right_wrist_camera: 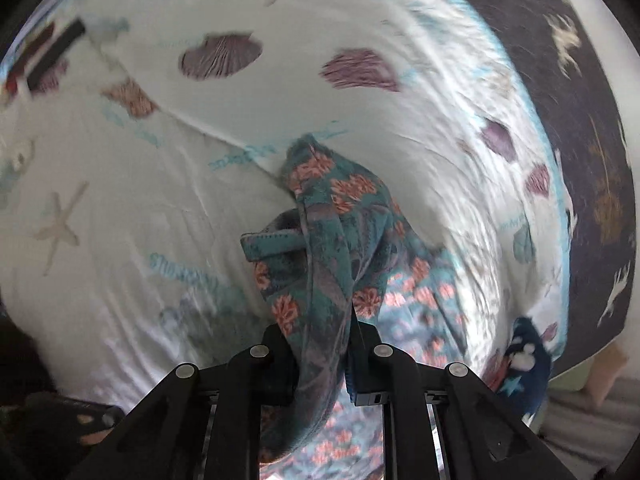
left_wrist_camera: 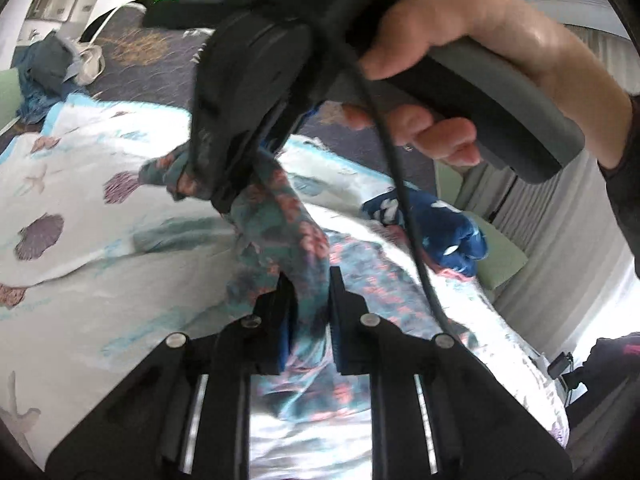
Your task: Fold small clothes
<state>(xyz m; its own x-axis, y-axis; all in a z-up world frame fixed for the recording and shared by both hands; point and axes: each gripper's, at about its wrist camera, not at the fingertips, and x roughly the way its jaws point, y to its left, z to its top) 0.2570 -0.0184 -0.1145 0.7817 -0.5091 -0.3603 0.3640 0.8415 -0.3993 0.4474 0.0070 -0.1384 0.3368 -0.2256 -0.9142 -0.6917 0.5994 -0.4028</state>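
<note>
Bedroom setup, basically: everything's happening on a bed covered by a white sheet [right_wrist_camera: 120, 184] with purple shells and starfish printed on it, and a dark patterned blanket [right_wrist_camera: 580, 128] runs along its far edge.

Both tools are clamped on the same teal floral garment [right_wrist_camera: 340, 240]. The left gripper [left_wrist_camera: 310, 280] has its jaws narrow, pinching a bunched strip of it. The right gripper [left_wrist_camera: 224, 184], held in the person's right hand [left_wrist_camera: 460, 80], grabs another bit up around 11 o'clock from the left one, jaws also nearly closed on cloth. My guess is the two grips are spread apart so the fabric hangs taut and can be laid out flat before folding.

A blue garment [left_wrist_camera: 432, 224] waits at about 3 o'clock on the sheet, probably next in line.

Hard to tell what kind of clothing the teal thing is, it's too scrunched. Motion blur smears the sheet's edges, and the pile of stuff [left_wrist_camera: 48, 72] way over at 10 o'clock is unreadable.
</note>
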